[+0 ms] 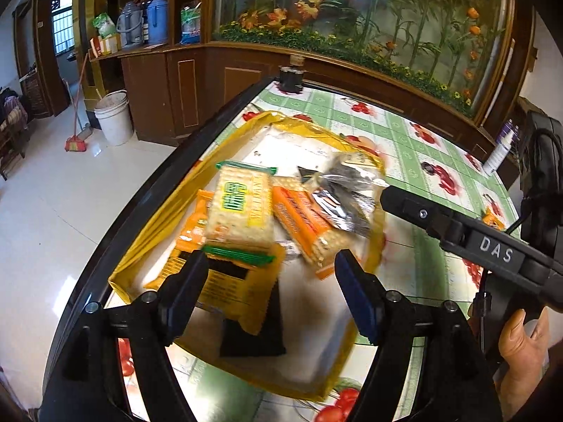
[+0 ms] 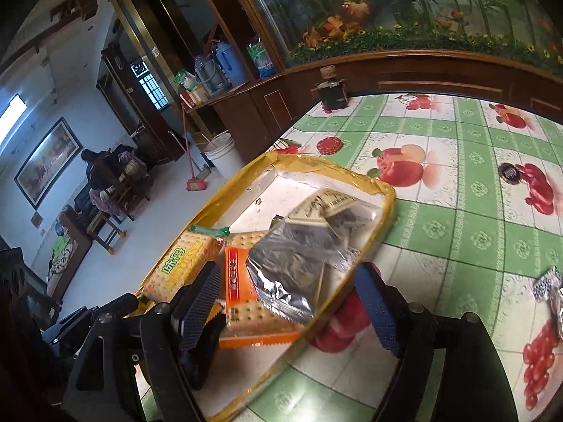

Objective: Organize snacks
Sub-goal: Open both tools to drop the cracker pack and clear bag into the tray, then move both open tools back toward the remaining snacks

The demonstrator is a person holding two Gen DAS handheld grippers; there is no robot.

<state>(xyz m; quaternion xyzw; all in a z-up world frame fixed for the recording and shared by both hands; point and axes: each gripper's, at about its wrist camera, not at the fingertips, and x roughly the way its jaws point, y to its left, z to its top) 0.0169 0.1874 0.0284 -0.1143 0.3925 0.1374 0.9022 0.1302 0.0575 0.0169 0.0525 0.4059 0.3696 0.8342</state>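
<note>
**Ana:** On the bench [image 2: 457, 190], with its green fruit-print cloth, sits the yellow-edged tray [image 1: 147, 239], and most of the snacks are already in it. Where do the grippers stand?

**Ben:** Both hover over the near end of the tray. The left hand-held gripper [image 1: 271, 277] has its jaws spread wide and grips nothing; the green cracker pack [image 1: 242, 207] lies just beyond its fingertips, on top of a flat yellow packet [image 1: 228, 292]. The right hand-held gripper [image 2: 288, 302] is likewise spread apart and empty, above the orange cracker pack [image 2: 246, 302] and the silver foil packet [image 2: 292, 270].

**Ana:** So which step is this, by your reading?

**Ben:** I judge it a pause between placements: the pile is loose, packs overlapping at angles, none held. One silvery packet [image 2: 550, 292] lies out on the cloth, well apart from the tray on the right side.

**Ana:** Then the next move?

**Ben:** Probably the right hand-held gripper swings over to that stray packet, comes down with jaws straddling it, closes on a crinkly edge and carries it to the tray. Foil is thin and slippery, so a low, flat approach seems wise. Otherwise, the left one could square up the green pack.

**Ana:** And the far end of the tray?

**Ben:** Bare white floor there, room for more.
</note>
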